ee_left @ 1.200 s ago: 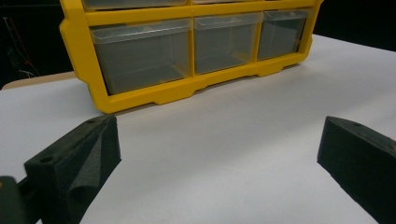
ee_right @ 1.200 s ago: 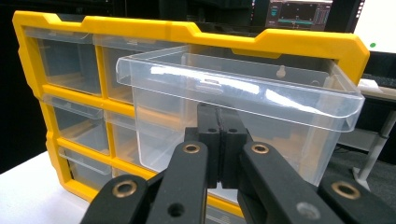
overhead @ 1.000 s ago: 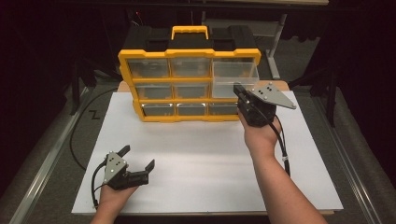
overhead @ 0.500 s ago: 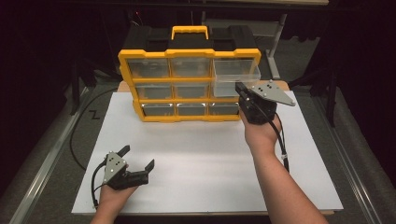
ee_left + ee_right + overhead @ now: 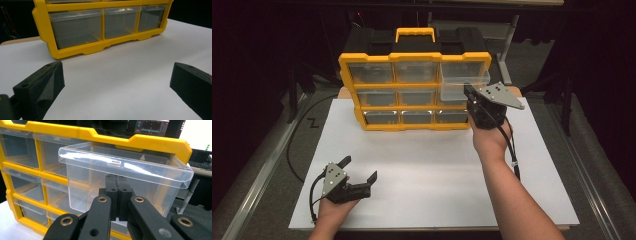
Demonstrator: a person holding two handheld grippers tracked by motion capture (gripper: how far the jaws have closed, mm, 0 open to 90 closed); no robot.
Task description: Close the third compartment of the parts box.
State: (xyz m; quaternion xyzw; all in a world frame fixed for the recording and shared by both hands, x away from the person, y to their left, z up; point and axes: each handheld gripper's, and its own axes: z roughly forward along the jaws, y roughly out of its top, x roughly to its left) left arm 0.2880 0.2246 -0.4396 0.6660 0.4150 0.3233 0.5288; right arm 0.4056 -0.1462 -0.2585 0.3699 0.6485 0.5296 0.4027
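Clear drawer (image 5: 120, 177) — pulled out of yellow organizer (image 5: 414, 57).

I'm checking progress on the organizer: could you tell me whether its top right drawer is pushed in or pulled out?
Pulled out. The clear top right drawer juts forward of the yellow organizer frame, and the right gripper is shut at its front.

yellow organizer (image 5: 414, 57) upright on table | clear top-right drawer (image 5: 125, 177) pulled partway out

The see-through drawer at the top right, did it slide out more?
Yes. The clear drawer, gripped by the right gripper, sticks farther out of the yellow organizer toward the person than a second ago.
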